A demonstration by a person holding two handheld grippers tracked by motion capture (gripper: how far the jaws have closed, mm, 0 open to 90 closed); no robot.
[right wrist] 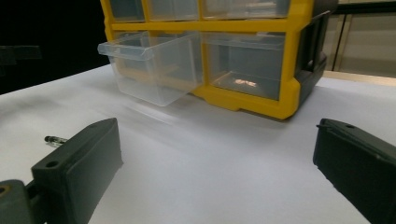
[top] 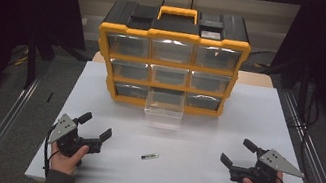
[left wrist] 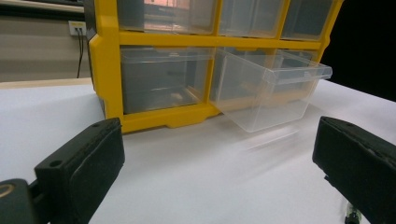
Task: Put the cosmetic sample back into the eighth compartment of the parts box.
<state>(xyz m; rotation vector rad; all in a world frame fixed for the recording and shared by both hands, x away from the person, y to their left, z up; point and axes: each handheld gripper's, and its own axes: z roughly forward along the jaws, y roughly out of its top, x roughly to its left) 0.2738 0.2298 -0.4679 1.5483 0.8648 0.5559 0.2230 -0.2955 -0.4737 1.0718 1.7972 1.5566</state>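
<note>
- The left gripper (top: 93,130) sits near the front left of the table (top: 257,118). Its jaws are spread wide and hold nothing.
- The right gripper (top: 237,154) sits near the front right. Its jaws are spread wide too, with nothing between them.
- Both grippers point in toward the middle of the table.
- A small thin bit (top: 150,156) lies flat on the table between the two grippers. It looks like a tiny screwdriver bit, but it is too small to be sure.
- The bit is a little nearer the left gripper. It lies to that gripper's right, and well off to the right gripper's left.
- Its long side runs almost left to right, with the right end tipped a bit toward the box.
- I think the left gripper would reach it more easily, closing across its thin side.
- Behind the bit stands a yellow box (top: 170,64) with clear drawers.
- The bottom middle drawer (top: 165,103) is pulled out and open. It looks empty.
- The drawer is straight back from the bit, so the bit may be meant to go in there.
</note>
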